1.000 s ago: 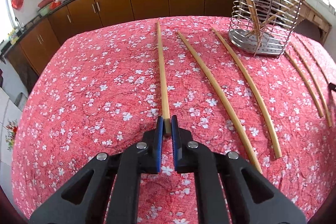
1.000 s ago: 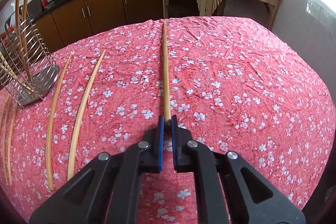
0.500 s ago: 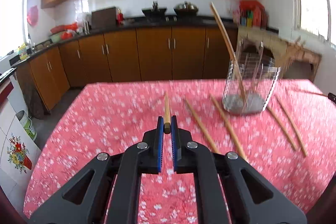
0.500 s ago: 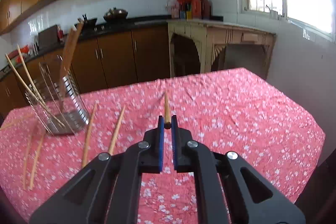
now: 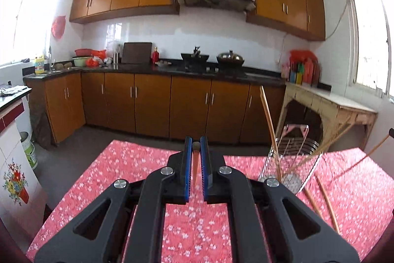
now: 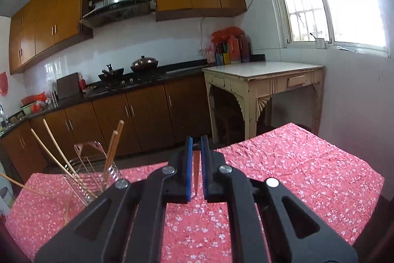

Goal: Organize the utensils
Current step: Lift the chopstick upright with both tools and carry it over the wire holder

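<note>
Now both grippers, left & right, are lifting their clamped chopsticks off the table, heading for the wire holder near its far edge.

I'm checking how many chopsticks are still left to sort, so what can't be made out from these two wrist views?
- Left wrist: the left gripper and its body hide the tablecloth beneath; loose chopsticks run out of sight behind it.
- Right wrist: the right gripper covers the table's middle.
- Wire holder: its base is hidden, so its chopstick count is unclear.
- Each held chopstick: seen end-on, length hidden.
</note>
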`<state>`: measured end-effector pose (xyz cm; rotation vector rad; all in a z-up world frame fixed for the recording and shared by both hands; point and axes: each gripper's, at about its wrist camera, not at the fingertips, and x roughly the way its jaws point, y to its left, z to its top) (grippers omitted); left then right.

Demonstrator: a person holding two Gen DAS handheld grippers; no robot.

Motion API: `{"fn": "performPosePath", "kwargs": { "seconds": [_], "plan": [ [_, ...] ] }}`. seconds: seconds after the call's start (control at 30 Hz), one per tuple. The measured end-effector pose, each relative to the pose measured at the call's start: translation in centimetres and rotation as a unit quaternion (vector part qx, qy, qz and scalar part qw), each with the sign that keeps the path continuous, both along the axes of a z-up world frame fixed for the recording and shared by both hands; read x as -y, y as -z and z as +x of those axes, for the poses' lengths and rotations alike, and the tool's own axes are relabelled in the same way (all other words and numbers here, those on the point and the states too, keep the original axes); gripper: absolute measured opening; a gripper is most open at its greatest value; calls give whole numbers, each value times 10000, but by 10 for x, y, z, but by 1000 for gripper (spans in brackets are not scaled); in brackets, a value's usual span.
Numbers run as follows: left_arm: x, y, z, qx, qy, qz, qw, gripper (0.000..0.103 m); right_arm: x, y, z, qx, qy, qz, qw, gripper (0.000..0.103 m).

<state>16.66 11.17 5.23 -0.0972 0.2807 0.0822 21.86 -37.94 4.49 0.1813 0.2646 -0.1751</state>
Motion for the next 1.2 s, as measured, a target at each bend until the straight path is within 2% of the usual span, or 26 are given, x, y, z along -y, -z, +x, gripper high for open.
{"fn": "performPosePath", "kwargs": {
  "seconds": [0.53, 0.7, 0.93, 1.03, 1.2],
  "plan": [
    [5, -32, -7, 386, 24, -22, 9992, 7, -7, -49, -23, 398, -509, 308, 9974, 7],
    [7, -42, -6, 405, 125, -142, 9990, 7, -17, -67, -27, 419, -870, 507, 9940, 7],
    [25, -81, -3, 627, 476, -318, 9964, 7, -44, -118, -26, 781, -1398, 627, 9851, 7],
    [41, -110, 1, 843, 692, -358, 9934, 7, -59, -141, -21, 950, -1496, 599, 9823, 7],
    [68, -139, 21, 1071, 845, -408, 9898, 7, -79, -164, 3, 1121, -1502, 555, 9807, 7]
  ]
}}
